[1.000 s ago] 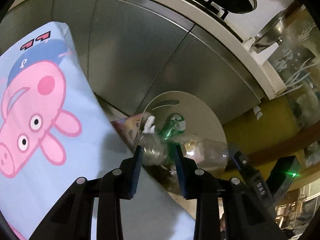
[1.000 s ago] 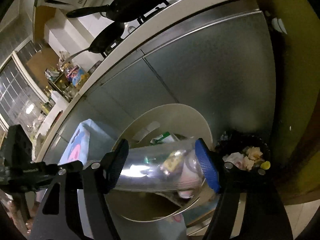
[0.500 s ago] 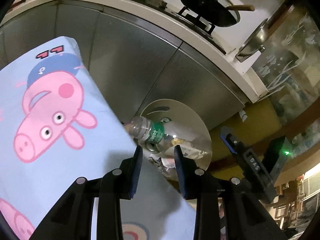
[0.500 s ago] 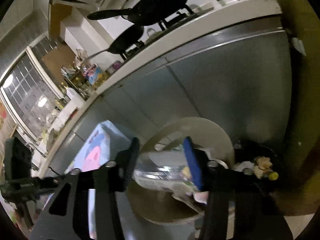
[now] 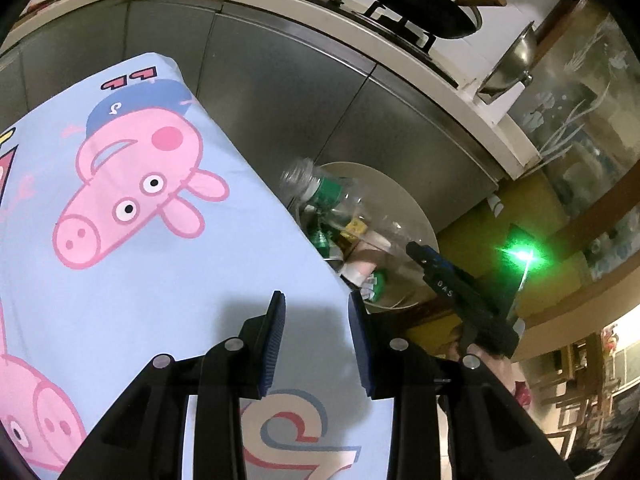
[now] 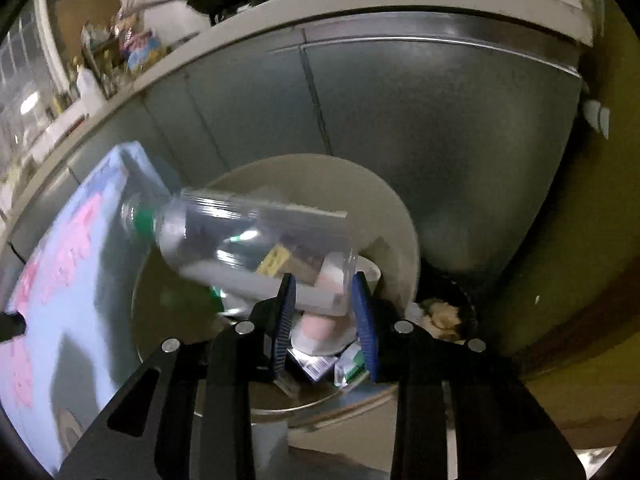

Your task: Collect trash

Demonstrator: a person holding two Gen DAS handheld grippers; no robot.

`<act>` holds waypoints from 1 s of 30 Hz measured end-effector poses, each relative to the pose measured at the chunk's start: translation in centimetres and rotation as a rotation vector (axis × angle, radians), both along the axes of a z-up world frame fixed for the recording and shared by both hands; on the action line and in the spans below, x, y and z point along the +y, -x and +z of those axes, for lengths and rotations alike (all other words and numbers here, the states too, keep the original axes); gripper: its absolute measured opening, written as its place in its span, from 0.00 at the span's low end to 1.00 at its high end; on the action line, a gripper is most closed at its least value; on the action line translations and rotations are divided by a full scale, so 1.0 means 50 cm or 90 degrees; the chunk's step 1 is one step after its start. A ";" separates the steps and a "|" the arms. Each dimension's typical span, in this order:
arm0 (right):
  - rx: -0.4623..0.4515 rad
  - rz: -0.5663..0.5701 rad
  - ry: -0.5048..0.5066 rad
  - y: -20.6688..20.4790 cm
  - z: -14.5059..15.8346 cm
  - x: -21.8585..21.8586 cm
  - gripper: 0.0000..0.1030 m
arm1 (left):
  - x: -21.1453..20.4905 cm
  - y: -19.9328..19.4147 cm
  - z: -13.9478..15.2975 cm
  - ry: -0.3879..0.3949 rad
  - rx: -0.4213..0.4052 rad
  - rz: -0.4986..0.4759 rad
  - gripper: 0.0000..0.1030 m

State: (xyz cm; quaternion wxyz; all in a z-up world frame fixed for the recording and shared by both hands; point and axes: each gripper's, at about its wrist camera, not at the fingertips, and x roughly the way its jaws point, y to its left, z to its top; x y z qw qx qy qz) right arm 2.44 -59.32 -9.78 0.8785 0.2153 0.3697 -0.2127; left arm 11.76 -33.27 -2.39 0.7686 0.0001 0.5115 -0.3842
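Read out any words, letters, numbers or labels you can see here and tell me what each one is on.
"DAS": small letters on the right gripper body, seen from the left wrist camera.
"PP": upside-down red letters on the pig-print cloth.
Large red and blue figure low on that cloth: cut off, unreadable.
Green label on the clear plastic bottle: blurred, unreadable.
Packets in the trash bin: too small and blurred.

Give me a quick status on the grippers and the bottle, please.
Right gripper closing, clear bottle between pads. Left gripper empty over cloth. Bin open, unobstructed.

Blue pig-print cloth (image 5: 168,280) covers what seems a table.
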 end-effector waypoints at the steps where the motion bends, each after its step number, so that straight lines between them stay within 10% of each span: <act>1: -0.017 -0.004 -0.005 0.012 0.006 0.001 0.28 | 0.003 0.000 0.000 0.000 0.000 0.000 0.31; 30: -0.183 0.006 -0.063 0.215 0.193 0.205 0.44 | 0.069 0.164 0.112 -0.038 -0.229 0.025 0.57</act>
